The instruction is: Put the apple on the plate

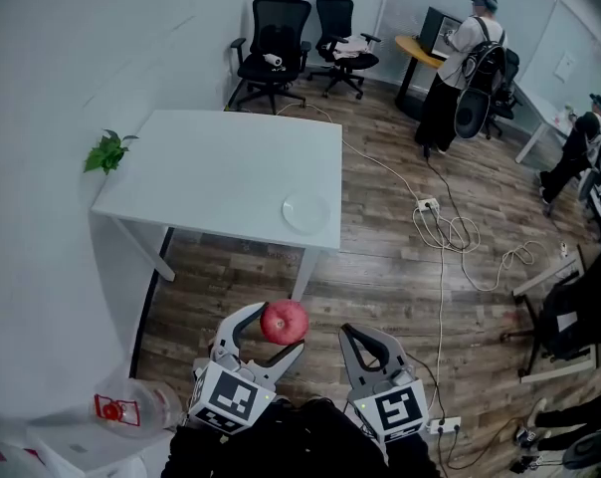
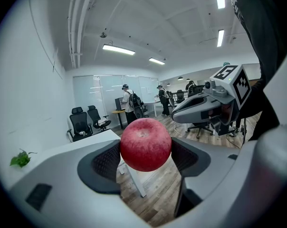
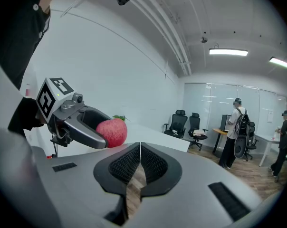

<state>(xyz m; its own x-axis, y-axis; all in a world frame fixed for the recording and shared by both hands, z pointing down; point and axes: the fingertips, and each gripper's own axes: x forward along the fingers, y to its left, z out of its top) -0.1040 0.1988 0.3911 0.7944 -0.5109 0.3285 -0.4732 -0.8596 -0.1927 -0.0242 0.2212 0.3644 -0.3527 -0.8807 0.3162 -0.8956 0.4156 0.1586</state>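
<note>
A red apple (image 1: 284, 322) is clamped between the jaws of my left gripper (image 1: 271, 333), held in the air above the wooden floor, well short of the table. The same apple (image 2: 145, 144) fills the middle of the left gripper view, and the apple (image 3: 111, 132) shows at the left of the right gripper view. A small white plate (image 1: 305, 212) lies near the front right corner of the white table (image 1: 221, 172). My right gripper (image 1: 358, 341) hangs beside the left one, its jaws pressed together with nothing in them.
A green plant sprig (image 1: 106, 152) sits by the table's left edge against the wall. Two black office chairs (image 1: 273, 40) stand beyond the table. A power strip and white cables (image 1: 435, 217) lie on the floor to the right. People stand at desks far right.
</note>
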